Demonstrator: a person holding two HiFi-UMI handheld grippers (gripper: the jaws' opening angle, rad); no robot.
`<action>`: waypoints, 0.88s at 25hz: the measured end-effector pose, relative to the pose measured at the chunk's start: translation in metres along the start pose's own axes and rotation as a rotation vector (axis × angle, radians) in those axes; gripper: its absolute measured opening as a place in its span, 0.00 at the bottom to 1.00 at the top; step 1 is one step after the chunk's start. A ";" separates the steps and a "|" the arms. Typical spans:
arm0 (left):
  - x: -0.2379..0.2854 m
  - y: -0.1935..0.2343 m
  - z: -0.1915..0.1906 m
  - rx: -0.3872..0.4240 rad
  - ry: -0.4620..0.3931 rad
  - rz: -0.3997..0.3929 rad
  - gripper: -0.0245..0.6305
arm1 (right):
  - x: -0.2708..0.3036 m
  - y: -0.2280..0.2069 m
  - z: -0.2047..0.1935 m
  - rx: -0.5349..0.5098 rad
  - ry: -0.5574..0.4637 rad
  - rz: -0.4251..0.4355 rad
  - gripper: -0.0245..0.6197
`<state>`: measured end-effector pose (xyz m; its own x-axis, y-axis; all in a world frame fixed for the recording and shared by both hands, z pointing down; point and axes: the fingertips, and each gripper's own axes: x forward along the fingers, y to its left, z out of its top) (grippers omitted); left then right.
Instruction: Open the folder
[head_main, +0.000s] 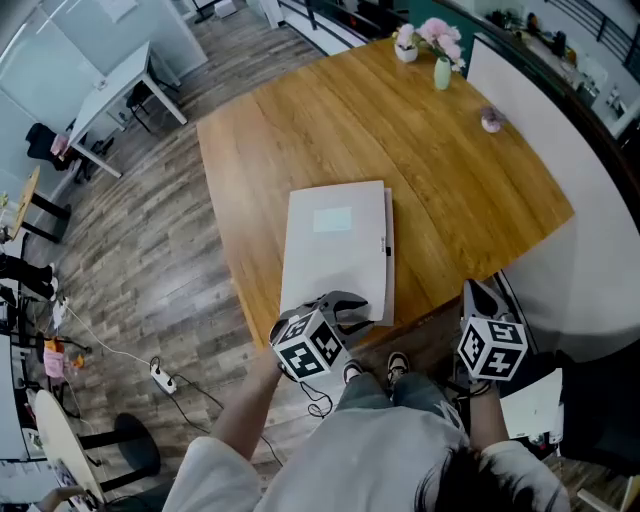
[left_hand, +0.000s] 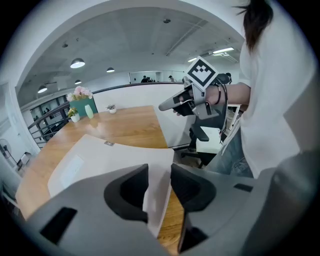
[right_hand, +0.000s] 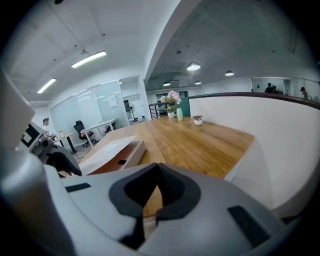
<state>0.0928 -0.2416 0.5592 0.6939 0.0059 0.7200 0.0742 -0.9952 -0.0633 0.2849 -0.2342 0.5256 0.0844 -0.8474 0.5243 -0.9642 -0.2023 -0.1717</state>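
A white folder (head_main: 335, 250) lies flat on the wooden table (head_main: 450, 180), close to its near edge. My left gripper (head_main: 355, 312) is at the folder's near edge, shut on the cover's corner. In the left gripper view the thin white cover (left_hand: 100, 160) runs between the two dark pads (left_hand: 186, 186) and bows upward. The right gripper view shows the cover (right_hand: 107, 150) lifted off the folder's body, with a brown gap beneath it. My right gripper (head_main: 478, 295) hovers off the table's near right edge, shut and holding nothing.
A green vase with pink flowers (head_main: 442, 55) and a small white pot (head_main: 405, 47) stand at the table's far edge, with a small purple item (head_main: 490, 120) at the right. A white partition wall (head_main: 590, 230) runs along the table's right side. An office chair (left_hand: 210, 135) stands below.
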 end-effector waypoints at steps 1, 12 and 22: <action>-0.004 0.000 0.002 -0.005 -0.012 0.012 0.24 | 0.001 0.002 0.002 -0.005 -0.002 0.006 0.04; -0.052 0.009 0.015 -0.066 -0.128 0.223 0.13 | 0.019 0.030 0.022 -0.062 -0.013 0.101 0.04; -0.101 0.018 0.012 -0.117 -0.206 0.435 0.07 | 0.029 0.064 0.038 -0.105 -0.035 0.179 0.04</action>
<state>0.0326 -0.2591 0.4772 0.7706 -0.4049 0.4922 -0.3265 -0.9140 -0.2407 0.2348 -0.2901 0.4980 -0.0841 -0.8820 0.4637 -0.9853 0.0041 -0.1710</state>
